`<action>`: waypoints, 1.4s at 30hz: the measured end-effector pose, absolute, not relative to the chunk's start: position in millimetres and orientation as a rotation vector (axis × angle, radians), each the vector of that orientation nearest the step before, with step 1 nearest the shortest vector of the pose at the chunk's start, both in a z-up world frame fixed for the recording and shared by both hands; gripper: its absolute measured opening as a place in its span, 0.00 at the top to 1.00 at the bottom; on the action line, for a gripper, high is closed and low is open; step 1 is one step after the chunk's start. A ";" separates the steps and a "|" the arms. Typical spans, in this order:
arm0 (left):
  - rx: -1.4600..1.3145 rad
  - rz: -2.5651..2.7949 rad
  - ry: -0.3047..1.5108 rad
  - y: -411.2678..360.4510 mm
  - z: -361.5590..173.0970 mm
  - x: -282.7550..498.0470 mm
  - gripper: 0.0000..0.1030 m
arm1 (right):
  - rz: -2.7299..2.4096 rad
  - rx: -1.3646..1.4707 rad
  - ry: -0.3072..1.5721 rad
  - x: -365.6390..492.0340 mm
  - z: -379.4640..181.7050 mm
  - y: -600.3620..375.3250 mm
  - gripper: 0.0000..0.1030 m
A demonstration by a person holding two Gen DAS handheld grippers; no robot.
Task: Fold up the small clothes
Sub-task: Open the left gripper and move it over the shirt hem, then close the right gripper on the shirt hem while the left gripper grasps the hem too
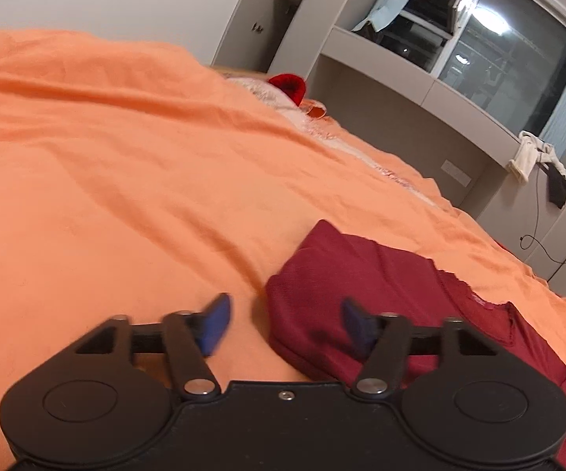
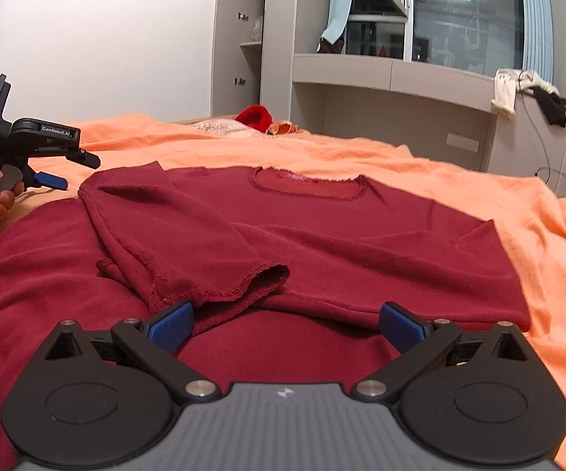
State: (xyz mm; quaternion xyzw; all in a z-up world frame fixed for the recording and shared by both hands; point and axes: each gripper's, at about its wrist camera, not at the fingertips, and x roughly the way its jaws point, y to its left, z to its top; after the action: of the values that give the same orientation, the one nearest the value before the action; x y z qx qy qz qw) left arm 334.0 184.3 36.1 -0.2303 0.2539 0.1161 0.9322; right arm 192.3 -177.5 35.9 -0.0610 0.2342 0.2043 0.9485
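A dark red sweater lies flat on the orange bedspread, neckline away from me. Its left sleeve is folded across the chest, cuff near my right gripper. My right gripper is open over the sweater's lower part, holding nothing. My left gripper is open and empty at the sweater's folded left shoulder, its right fingertip over the cloth. The left gripper also shows in the right wrist view, held by a hand at the far left.
A red hat and a pale pillow lie at the bed's far end. Grey shelving and a window stand behind the bed. Clothes hang off the shelf, with a cable below.
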 end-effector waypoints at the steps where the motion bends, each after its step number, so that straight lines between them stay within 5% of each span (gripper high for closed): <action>1: -0.456 0.238 0.509 180.3 38.7 330.5 0.23 | 0.412 -0.132 0.465 188.4 37.3 -179.0 0.00; 6: -0.404 0.214 0.460 163.7 50.7 313.9 0.02 | 0.382 -0.197 0.400 161.6 42.1 -186.9 0.00; 22: -0.216 0.072 0.308 88.2 51.7 209.6 0.01 | 0.342 -0.248 0.348 50.0 28.9 -214.7 0.00; 42: -0.064 0.028 0.333 55.3 21.1 146.4 0.01 | 0.175 -0.973 0.348 6.4 -55.0 -160.1 0.00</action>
State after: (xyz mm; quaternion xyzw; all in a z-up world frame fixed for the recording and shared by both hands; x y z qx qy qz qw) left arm 146.4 55.3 21.1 -0.0320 0.1656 0.0141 0.9856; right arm 6.4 -160.1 -55.0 -0.4646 0.1663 0.0834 0.8658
